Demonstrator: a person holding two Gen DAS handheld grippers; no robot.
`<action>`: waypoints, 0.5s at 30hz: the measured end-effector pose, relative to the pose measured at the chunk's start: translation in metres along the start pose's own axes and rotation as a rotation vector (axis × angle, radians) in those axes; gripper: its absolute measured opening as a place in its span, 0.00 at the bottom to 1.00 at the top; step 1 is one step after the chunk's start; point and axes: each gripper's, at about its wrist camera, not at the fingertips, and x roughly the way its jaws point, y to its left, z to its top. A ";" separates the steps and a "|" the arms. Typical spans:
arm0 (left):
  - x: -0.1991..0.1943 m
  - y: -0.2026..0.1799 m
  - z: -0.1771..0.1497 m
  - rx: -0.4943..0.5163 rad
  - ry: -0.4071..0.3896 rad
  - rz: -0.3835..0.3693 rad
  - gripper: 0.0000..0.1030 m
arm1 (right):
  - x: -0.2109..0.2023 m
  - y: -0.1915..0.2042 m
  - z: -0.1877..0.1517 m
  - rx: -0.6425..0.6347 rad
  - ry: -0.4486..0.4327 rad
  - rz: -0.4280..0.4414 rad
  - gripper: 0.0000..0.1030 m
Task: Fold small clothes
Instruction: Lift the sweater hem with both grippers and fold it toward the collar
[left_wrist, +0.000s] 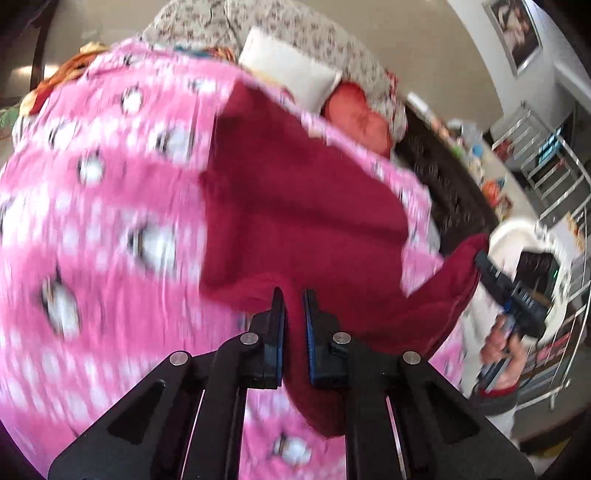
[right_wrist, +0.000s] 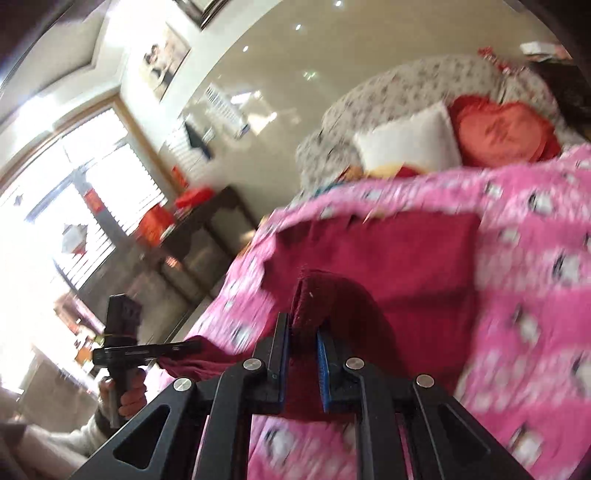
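A dark red garment (left_wrist: 295, 206) lies on a pink patterned blanket (left_wrist: 92, 229); it also shows in the right wrist view (right_wrist: 388, 258). My left gripper (left_wrist: 293, 295) is shut on its near edge. My right gripper (right_wrist: 304, 325) is shut on another edge and lifts it. In the left wrist view the right gripper (left_wrist: 480, 254) holds the garment's corner at the right. In the right wrist view the left gripper (right_wrist: 195, 345) holds a corner at the left. Both views are blurred by motion.
A white pillow (left_wrist: 291, 70) and a red heart cushion (left_wrist: 358, 118) lie on a floral sofa (left_wrist: 332, 40) behind the blanket. A dark cabinet (right_wrist: 207, 236) stands by bright windows. A metal rack (left_wrist: 554, 166) stands at the right.
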 end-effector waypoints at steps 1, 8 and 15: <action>0.003 -0.001 0.015 -0.003 -0.008 0.002 0.08 | 0.005 -0.005 0.012 0.005 -0.009 -0.004 0.12; 0.054 -0.011 0.129 0.026 -0.077 0.136 0.08 | 0.060 -0.054 0.092 0.033 -0.062 -0.073 0.12; 0.133 0.011 0.189 -0.022 -0.017 0.162 0.08 | 0.137 -0.143 0.130 0.150 -0.044 -0.230 0.23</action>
